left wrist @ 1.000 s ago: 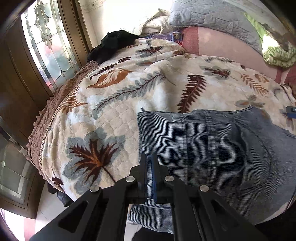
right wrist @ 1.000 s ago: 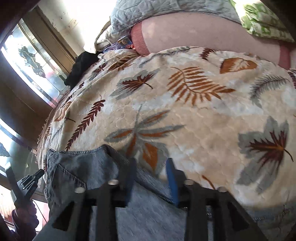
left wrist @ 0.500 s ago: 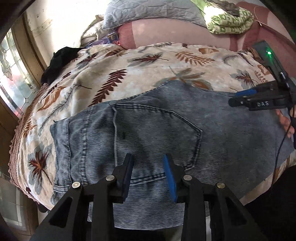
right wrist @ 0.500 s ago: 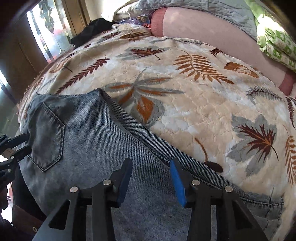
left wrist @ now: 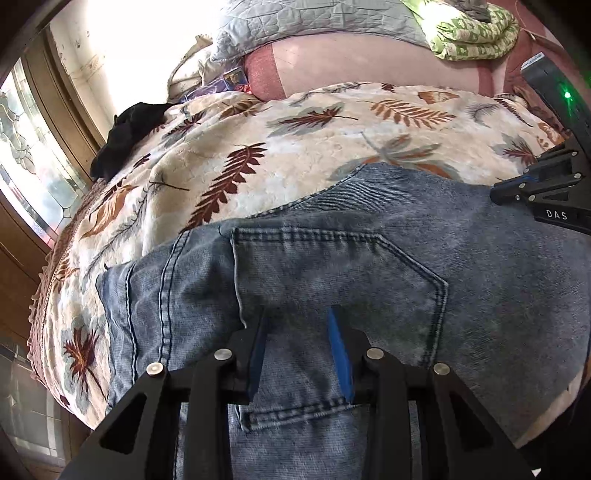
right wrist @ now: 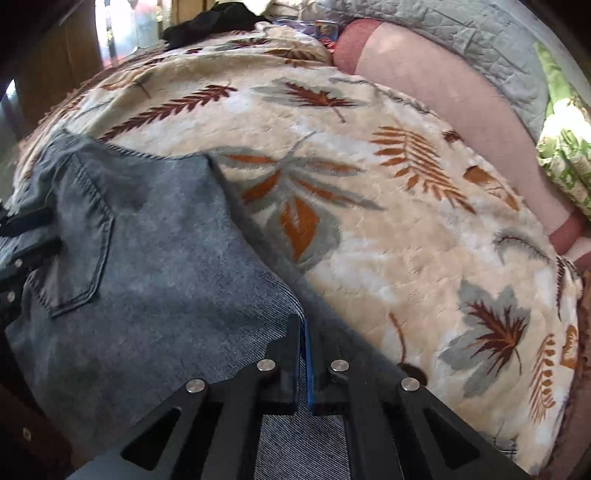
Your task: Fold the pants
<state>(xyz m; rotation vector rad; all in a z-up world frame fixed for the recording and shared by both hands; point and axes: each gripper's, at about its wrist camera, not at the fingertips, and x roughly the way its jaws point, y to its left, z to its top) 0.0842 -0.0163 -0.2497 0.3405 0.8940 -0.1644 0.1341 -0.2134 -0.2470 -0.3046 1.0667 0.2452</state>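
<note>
Blue denim pants (left wrist: 332, 266) lie folded on a leaf-patterned blanket, back pocket (left wrist: 332, 273) facing up. My left gripper (left wrist: 299, 350) is open, its blue-padded jaws just above the lower part of the pocket. My right gripper (right wrist: 303, 354) is shut on the pants (right wrist: 155, 258) at a fold edge near the front of the bed. The right gripper also shows at the right edge of the left wrist view (left wrist: 535, 188), resting on the denim. The left gripper shows at the left edge of the right wrist view (right wrist: 26, 240).
The leaf-patterned blanket (left wrist: 295, 147) covers the bed. A black garment (left wrist: 129, 133) lies at the far left corner. A pink bolster (left wrist: 369, 62), a grey quilt (left wrist: 314, 22) and a green bedding roll (left wrist: 476, 33) sit at the back. A glass window (left wrist: 26, 147) is on the left.
My left gripper opened, letting go of the pants' edge, and moved right over the back pocket. My right gripper closed on the pants' fold edge.
</note>
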